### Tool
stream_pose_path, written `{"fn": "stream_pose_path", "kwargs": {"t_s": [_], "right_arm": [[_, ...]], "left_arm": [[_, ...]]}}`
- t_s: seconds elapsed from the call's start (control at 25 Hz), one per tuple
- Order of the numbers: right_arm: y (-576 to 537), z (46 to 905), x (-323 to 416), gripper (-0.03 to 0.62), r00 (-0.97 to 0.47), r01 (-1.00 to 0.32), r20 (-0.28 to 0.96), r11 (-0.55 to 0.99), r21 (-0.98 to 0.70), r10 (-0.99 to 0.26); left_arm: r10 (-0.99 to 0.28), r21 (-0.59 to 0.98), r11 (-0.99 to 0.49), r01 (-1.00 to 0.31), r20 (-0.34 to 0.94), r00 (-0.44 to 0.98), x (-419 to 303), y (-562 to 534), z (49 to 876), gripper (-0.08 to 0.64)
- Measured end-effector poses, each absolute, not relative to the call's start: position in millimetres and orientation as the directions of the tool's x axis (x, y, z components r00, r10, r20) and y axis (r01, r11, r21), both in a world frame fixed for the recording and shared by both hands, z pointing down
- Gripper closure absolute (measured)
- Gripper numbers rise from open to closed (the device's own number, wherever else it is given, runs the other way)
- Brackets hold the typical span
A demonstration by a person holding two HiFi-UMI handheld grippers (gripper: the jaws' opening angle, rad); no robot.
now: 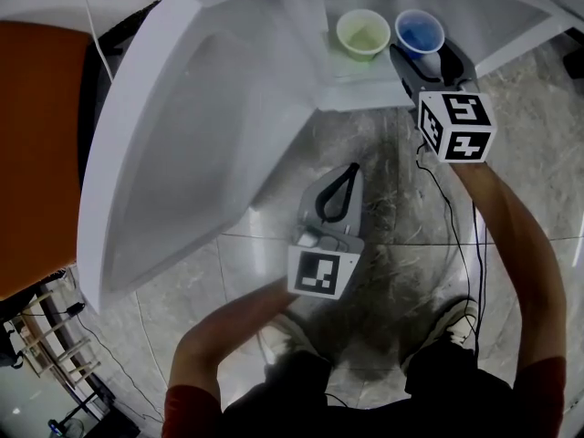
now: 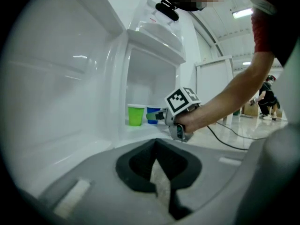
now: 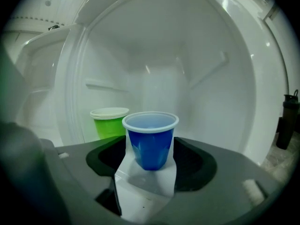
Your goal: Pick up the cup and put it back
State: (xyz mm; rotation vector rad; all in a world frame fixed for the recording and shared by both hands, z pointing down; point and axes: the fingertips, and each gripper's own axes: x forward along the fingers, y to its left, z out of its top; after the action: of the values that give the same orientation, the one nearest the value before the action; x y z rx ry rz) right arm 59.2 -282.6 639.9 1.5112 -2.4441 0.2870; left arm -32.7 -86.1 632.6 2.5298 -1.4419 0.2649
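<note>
Straddling blue cup [image 3: 151, 137] | right gripper [image 3: 151, 153] jaws spread | left gripper [image 1: 347, 176] jaws pressed together

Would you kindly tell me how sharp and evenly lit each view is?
Head view: strongly bent by the wide lens, the white fridge washed pale. Left gripper view: round dark border, glare from a ceiling lamp, near jaws soft. Right gripper view: blue cup crisp, green cup softer.

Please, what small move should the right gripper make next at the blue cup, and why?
Probably close the right gripper gently on the blue cup. The cup stands upright on the shelf between the open jaws, ungripped, and the green cup beside it is outside them.
</note>
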Motion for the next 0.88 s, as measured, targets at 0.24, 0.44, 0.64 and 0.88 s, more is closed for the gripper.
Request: {"fn": "stream_pose_path", "kwargs": {"t_s": [0.24, 0.44, 0.64, 0.88], "right_arm": [[-279.6, 640.4, 65.6, 0.282, -0.407, -0.908, 0.326, 0.418, -0.038, -0.853], [-266.5, 642.8, 73.9, 0.282, -0.403, -0.909, 0.332, 0.415, -0.035, -0.853], [-246.8, 642.9, 78.3, 0.282, -0.412, -0.898, 0.343, 0.44, 0.005, -0.844], [-219.2, 643.7, 81.9, 0.282, -0.43, -0.884, 0.358, 0.468, 0.021, -0.829]], "left_arm": [[-0.825, 0.096, -0.494, -0.864, 0.26, 0.501, -33.1, -87.4, 631.2, 0.56], [-0.826, 0.086, -0.497, -0.864, 0.257, 0.501, -33.0, -86.0, 629.0, 0.56], [-0.821, 0.071, -0.504, -0.861, 0.269, 0.503, -30.8, -83.3, 627.9, 0.56], [-0.828, 0.041, -0.503, -0.863, 0.264, 0.495, -31.6, -81.7, 621.4, 0.56]]}}
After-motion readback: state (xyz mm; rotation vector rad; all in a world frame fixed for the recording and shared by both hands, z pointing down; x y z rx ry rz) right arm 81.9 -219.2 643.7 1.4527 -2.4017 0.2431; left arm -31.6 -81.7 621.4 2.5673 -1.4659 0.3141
